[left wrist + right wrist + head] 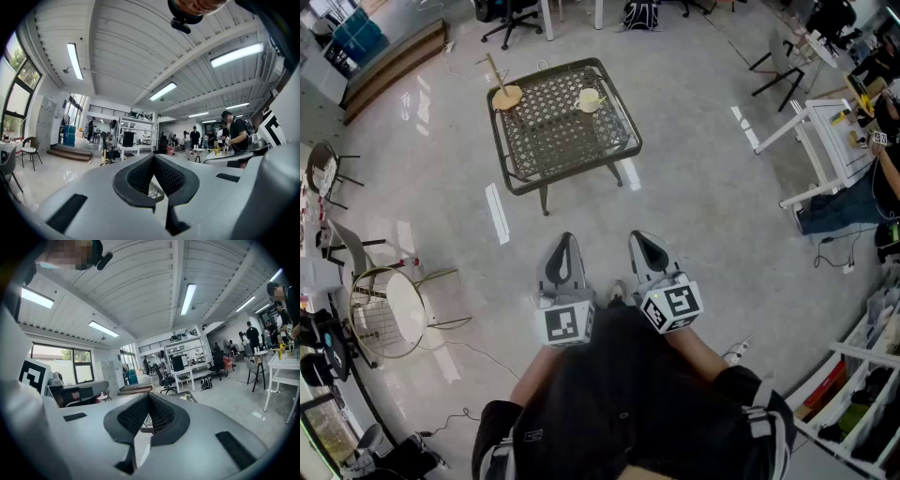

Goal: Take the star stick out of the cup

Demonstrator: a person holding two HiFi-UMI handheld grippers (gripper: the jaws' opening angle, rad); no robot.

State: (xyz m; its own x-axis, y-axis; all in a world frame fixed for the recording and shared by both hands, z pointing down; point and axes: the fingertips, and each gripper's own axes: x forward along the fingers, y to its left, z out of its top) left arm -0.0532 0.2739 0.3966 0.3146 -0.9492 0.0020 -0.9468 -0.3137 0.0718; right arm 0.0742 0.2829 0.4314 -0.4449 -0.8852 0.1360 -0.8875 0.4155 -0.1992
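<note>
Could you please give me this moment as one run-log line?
left gripper: shut, empty | right gripper: shut, empty | both: near body, short of mesh table | stick: on table, not gripped

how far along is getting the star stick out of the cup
Nothing looks done: a stick stands up from what looks like a tan cup on the mesh table. Nothing is in hand: the left gripper and right gripper are shut and empty, short of the table. Left: approach, grip the stick, lift it out.

Grey left gripper point(566, 240) and right gripper point(641, 238), black pads point(139, 176), marker cubes point(566, 322); black top point(619, 398)
</note>
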